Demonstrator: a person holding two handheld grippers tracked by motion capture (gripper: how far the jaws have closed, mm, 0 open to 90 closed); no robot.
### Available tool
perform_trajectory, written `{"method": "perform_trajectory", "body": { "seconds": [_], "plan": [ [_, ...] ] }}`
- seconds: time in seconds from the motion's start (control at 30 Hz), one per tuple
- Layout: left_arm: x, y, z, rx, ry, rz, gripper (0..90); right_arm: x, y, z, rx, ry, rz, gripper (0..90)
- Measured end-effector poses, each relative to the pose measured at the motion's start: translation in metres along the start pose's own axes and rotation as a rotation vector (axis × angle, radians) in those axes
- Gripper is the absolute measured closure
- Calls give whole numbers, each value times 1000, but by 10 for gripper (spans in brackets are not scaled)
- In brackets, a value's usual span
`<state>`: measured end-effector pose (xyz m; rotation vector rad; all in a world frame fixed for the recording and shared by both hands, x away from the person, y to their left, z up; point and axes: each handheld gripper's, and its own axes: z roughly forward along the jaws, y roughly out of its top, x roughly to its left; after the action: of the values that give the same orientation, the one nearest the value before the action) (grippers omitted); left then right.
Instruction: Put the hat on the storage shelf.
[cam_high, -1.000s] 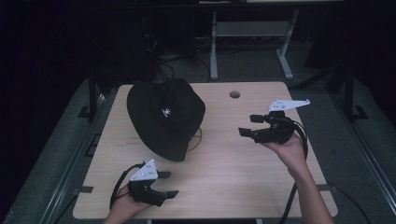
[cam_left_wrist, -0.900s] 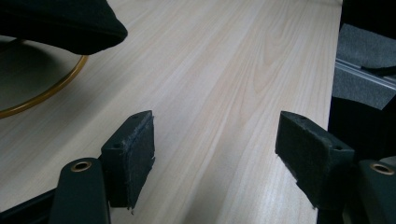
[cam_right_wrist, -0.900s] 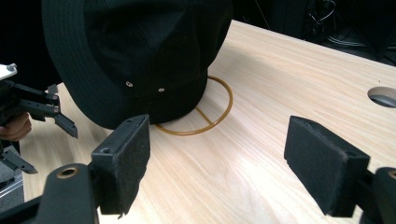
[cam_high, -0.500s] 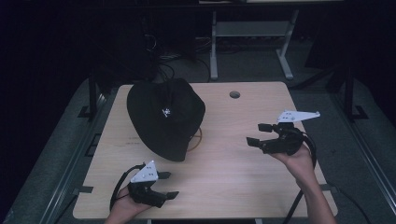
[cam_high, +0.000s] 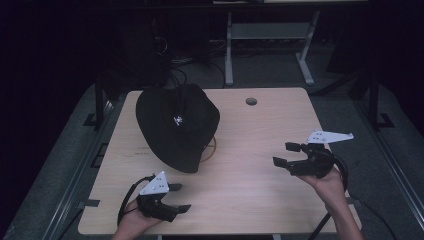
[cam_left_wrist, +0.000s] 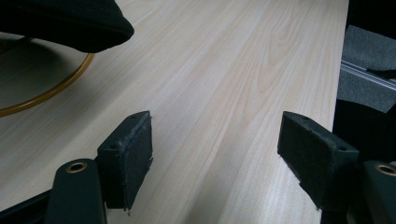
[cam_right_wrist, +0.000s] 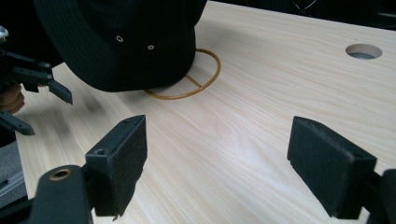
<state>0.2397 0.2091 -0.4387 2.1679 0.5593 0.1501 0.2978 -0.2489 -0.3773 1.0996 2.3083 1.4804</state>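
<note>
A black bucket hat (cam_high: 176, 125) sits on the left half of the wooden table (cam_high: 260, 130), resting on a thin yellow ring stand (cam_high: 212, 148). In the right gripper view the hat (cam_right_wrist: 116, 42) shows two small eyelets, and the yellow ring (cam_right_wrist: 196, 79) pokes out from under it. My left gripper (cam_high: 181, 197) is open near the table's front left edge, below the hat, holding nothing. On the right side of the table my right gripper (cam_high: 284, 154) is open too, pointing left toward the hat. The hat's brim (cam_left_wrist: 70, 23) and the ring (cam_left_wrist: 51, 91) appear in the left gripper view.
A round cable hole (cam_high: 251, 101) lies near the table's far edge. Cables and a white metal frame (cam_high: 270, 35) stand on the dark floor behind the table. Bare wood stretches between the two grippers.
My right gripper has drawn back toward the front right of the table and lowered. The left gripper and the hat have not moved.
</note>
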Motion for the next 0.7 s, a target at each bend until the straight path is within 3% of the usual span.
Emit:
{"method": "perform_trajectory", "body": {
  "seconds": [0.43,0.7],
  "plan": [
    [0,0,2,9,0,-3,246,-2,-25,-10,-2,-5,15,186],
    [-1,0,2,16,2,0,237,-6,-45,-18,-12,-21,47,183]
  ]
}}
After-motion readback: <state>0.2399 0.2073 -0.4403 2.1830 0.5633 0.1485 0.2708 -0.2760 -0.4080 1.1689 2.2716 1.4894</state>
